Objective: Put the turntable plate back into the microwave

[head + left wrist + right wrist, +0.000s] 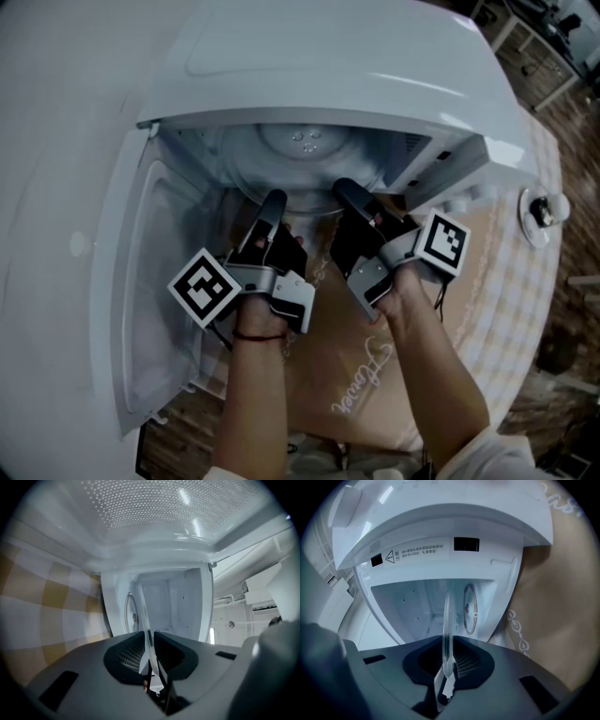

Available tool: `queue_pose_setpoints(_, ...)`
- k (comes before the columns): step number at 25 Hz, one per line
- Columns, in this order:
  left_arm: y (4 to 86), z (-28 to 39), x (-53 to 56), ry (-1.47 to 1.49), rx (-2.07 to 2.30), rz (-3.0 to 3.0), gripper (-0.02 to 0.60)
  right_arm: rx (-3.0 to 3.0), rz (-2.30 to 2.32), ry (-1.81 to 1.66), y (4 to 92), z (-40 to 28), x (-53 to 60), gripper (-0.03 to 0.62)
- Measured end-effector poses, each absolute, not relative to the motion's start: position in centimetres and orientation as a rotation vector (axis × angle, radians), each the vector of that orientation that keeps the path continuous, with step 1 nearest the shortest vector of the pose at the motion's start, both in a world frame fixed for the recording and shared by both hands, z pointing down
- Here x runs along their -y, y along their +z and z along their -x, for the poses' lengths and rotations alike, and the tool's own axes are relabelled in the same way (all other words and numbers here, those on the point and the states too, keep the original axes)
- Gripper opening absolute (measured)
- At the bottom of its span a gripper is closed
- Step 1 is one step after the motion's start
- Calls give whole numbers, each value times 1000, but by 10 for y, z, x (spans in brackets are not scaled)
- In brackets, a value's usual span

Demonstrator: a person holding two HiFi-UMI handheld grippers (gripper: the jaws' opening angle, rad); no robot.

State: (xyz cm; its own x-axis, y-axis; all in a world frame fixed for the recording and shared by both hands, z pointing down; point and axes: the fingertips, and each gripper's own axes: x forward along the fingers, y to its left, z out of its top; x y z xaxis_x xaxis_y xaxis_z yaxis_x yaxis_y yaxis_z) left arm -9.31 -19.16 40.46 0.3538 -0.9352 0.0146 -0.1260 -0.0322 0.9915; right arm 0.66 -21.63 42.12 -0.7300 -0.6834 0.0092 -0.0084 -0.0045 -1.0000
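The left hand-held gripper (273,199) had its jaws squeezed down to a narrow slit, pads pressed on the near-left rim of the glass turntable plate (305,150). The right hand-held gripper (345,187) was doing the exact same thing on the near-right rim, just beside it, so the plate was pinched from two spots. Both pointed level into the open microwave (356,56). The plate lay pretty much flat, most of it inside the cavity, with only its near edge at the mouth where the jaws had hold of it. Honestly couldn't tell if it touched the cavity floor. The door (141,281) stood wide open on the left.
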Motion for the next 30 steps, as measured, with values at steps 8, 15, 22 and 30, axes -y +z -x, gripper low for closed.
queue_pose_setpoints(8, 410, 82, 192, -843, 1011, -1454, 71, -1780, 692, -1799, 421, -1, 218, 60)
queue_pose_setpoints(15, 406, 75, 198, -909, 937, -1443, 54, -1779, 676, -1803, 421, -6, 215, 58)
queue_pose_setpoints(22, 401, 73, 197, -1003, 874, -1379, 37, -1801, 656, -1775, 417, -6, 213, 58)
queue_pose_setpoints(30, 395, 74, 196, -1069, 843, -1345, 51, -1998, 633, -1683, 399, -9, 200, 81)
